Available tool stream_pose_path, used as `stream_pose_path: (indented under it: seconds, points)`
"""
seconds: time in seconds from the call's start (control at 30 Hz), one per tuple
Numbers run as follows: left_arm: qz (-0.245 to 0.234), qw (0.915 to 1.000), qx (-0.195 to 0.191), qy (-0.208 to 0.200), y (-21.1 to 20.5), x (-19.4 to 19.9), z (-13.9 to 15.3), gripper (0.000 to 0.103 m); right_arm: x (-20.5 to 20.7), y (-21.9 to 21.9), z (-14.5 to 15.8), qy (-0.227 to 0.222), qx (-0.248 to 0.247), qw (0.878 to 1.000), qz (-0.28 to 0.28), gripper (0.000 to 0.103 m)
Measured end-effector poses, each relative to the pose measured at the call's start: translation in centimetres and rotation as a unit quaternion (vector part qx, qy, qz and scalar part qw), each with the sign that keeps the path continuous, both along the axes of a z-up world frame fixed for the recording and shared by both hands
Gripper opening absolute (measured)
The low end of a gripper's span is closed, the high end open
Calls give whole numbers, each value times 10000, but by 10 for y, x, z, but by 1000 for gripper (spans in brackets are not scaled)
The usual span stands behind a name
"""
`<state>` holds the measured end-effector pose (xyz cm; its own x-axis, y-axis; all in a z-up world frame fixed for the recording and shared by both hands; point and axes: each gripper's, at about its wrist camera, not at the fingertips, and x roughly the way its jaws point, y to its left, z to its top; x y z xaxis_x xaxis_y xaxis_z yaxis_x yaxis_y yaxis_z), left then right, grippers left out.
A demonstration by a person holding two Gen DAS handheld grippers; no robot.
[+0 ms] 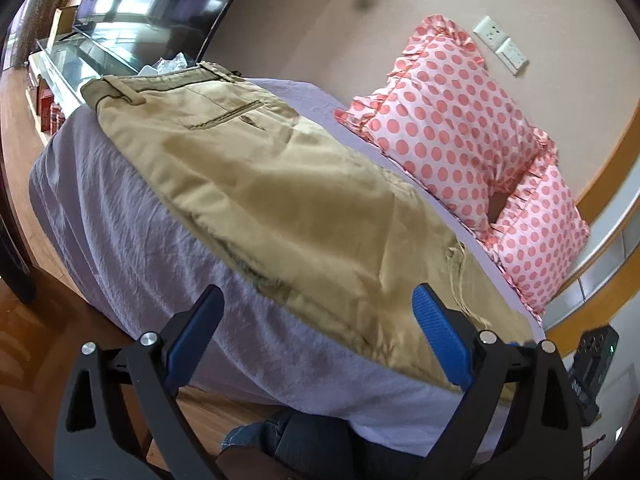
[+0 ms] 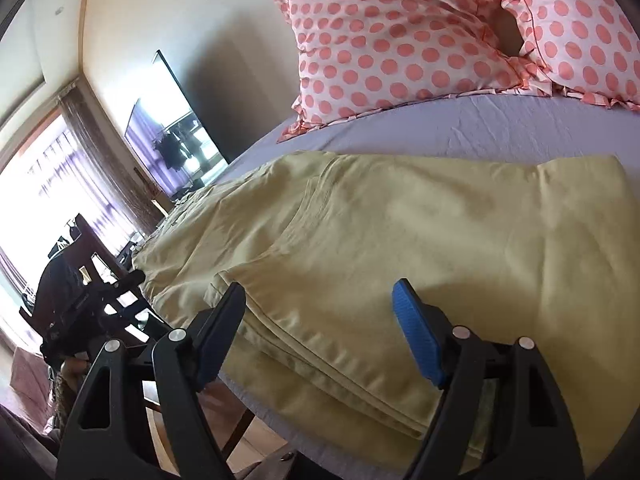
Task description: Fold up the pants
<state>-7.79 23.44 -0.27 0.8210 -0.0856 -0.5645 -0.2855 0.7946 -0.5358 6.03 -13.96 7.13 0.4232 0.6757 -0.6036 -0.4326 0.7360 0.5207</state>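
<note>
Khaki pants [image 1: 280,200] lie on the bed [image 1: 132,220] just ahead of both hand-held grippers: left hand-held gripper [image 1: 316,332] and right hand-held gripper [image 2: 320,328] gape wide, holding nothing. Polka-dot pillows [image 2: 400,40] lie beyond.

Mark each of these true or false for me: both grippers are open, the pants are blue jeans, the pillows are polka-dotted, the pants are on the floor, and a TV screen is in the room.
1. Both grippers are open. True: the left gripper and the right gripper each show their jaws spread, nothing between them.
2. The pants are blue jeans. False: the pants are khaki tan.
3. The pillows are polka-dotted. True: the pillows are white with pink dots and ruffled edges.
4. The pants are on the floor. False: they lie on the lavender sheet of the bed.
5. A TV screen is in the room. True: a dark TV stands beyond the bed.
</note>
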Motion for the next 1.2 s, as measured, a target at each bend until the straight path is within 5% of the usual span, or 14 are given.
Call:
stream_pose_path:
  seconds: [0.37, 0.57, 0.63, 0.7, 0.73, 0.8, 0.9, 1.03, 1.13, 1.2]
  points:
    - [638, 9980, -27, -22, 42, 20, 17, 94, 0, 1, -3, 23, 27, 10000, 4, 80]
    - [940, 9937, -606, -93, 82, 27, 17, 89, 0, 1, -5, -3, 49, 10000, 25, 81]
    - [1074, 9909, -808, -112, 96, 28, 14, 78, 0, 0, -6, -26, 60, 10000, 31, 81]
    - [1249, 9874, -968, -30, 110, 28, 6, 34, -1, 0, -6, -58, 74, 10000, 33, 81]
    - [1292, 9865, -1004, 32, 114, 27, 2, 21, -2, 0, -7, -71, 82, 9999, 37, 81]
    - [1206, 9869, -1071, -15, 117, 26, 2, 14, -2, -1, -7, -75, 123, 9999, 41, 81]
    - [1031, 9938, -425, 23, 101, 34, 30, 11, -1, -5, -5, -54, 253, 9997, 27, 81]
    - [379, 9946, 936, -236, 33, 58, 100, 10, -4, -24, 6, -171, 469, 9986, -188, 81]
    - [-328, 9808, 1846, -532, -44, 75, 139, 11, -7, -57, 20, -386, 681, 9948, -650, 86]
    - [-902, 9638, 2376, -803, -101, 80, 153, 14, -10, -88, 28, -525, 835, 9886, -1135, 88]
